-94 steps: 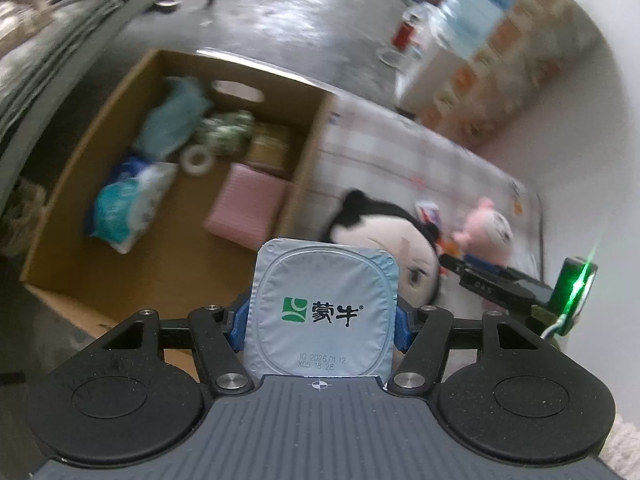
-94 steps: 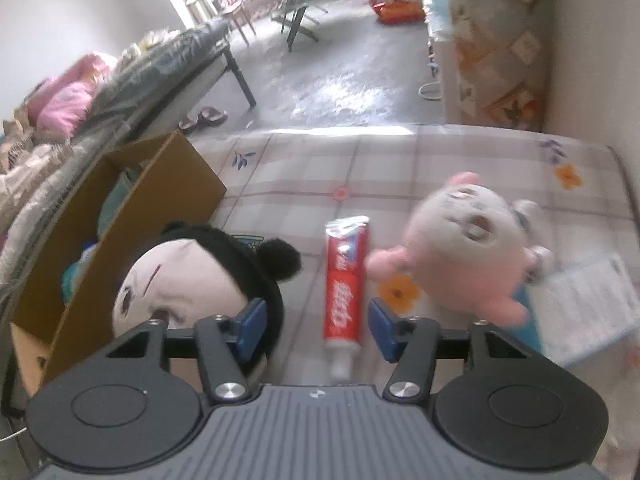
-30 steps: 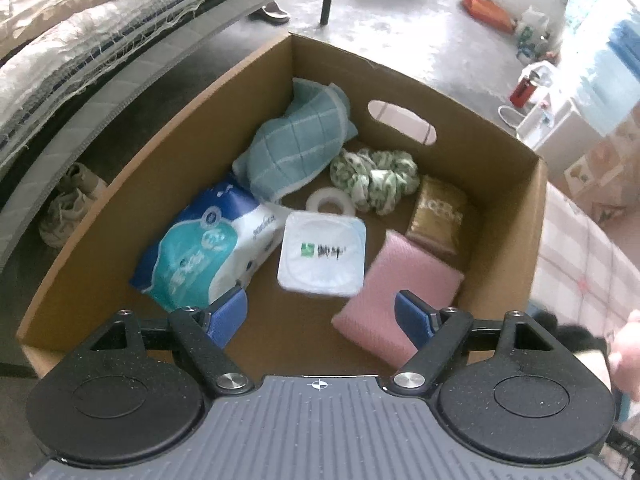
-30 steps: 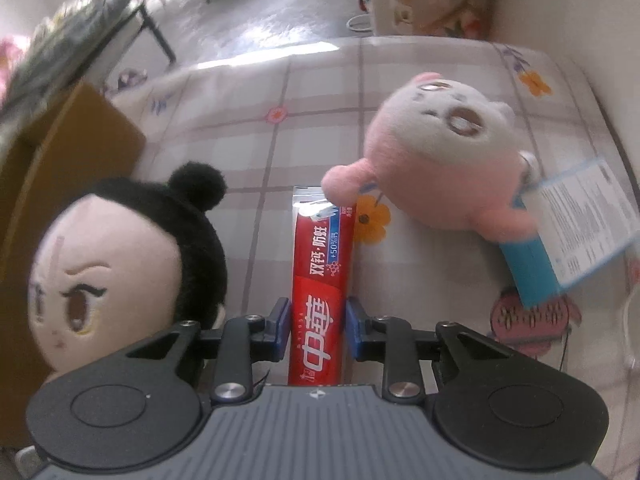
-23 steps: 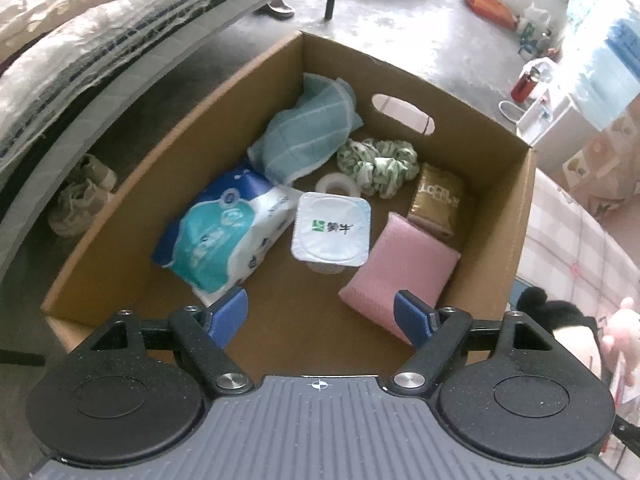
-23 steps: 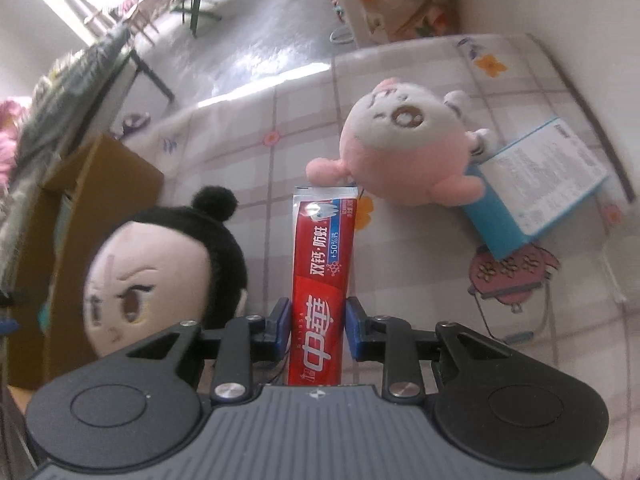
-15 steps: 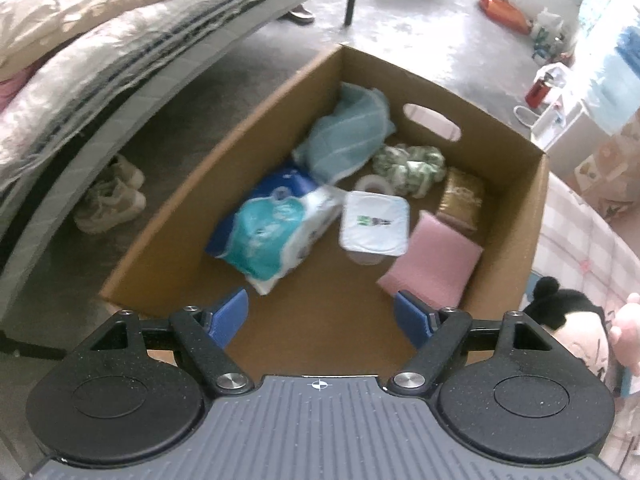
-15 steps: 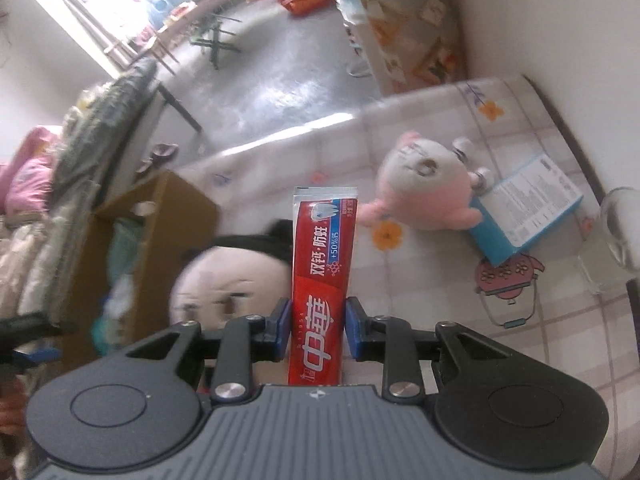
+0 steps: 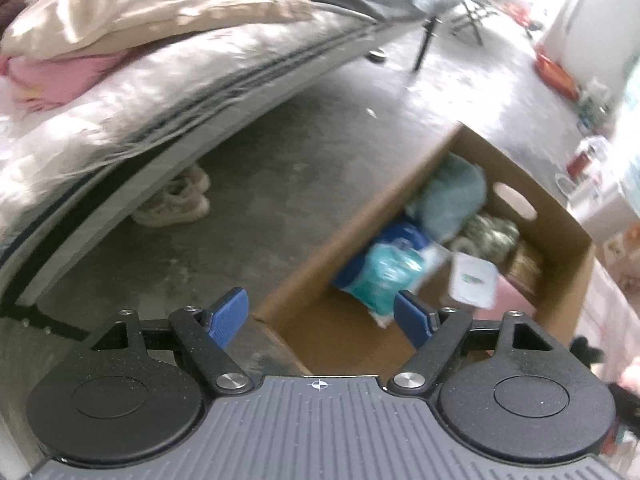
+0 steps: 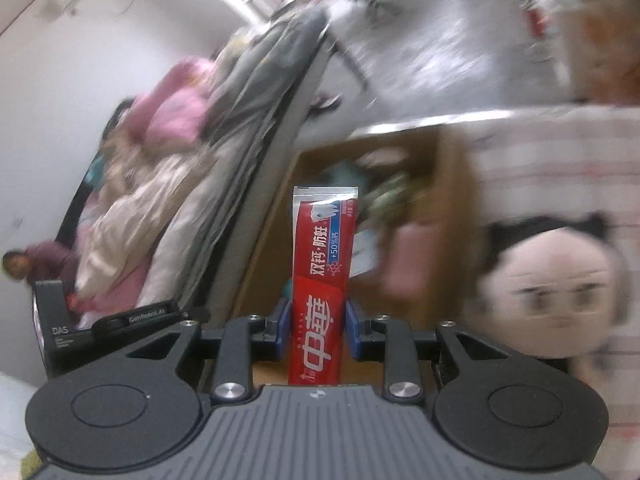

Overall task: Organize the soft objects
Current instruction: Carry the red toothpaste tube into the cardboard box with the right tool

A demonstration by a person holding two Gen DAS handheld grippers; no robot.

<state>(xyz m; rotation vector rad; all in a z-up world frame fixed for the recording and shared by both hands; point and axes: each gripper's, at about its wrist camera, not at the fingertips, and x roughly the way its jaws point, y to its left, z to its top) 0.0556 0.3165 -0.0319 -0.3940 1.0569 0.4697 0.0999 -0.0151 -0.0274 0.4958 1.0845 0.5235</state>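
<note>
1. Right gripper [image 10: 318, 330]: blue pads clamped on the red toothpaste tube [image 10: 322, 280], held upright before the brown cardboard box [image 10: 448, 216].
2. Left gripper [image 9: 320, 314]: jaws apart, empty, above the box's [image 9: 472, 152] near corner.
3. Black-haired plush doll head [image 10: 556, 280] lies just right of the box.

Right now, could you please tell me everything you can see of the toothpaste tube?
The toothpaste tube is a flat, soft-looking tube, mostly red with white Chinese lettering, a blue-and-white band and a silvery crimped end. It stands upright in the right tool, crimped end pointing away from the camera, its lower part pinched between the two blue pads; its cap end is hidden. Nothing else touches it. Behind it, blurred, lies the open cardboard box.
</note>
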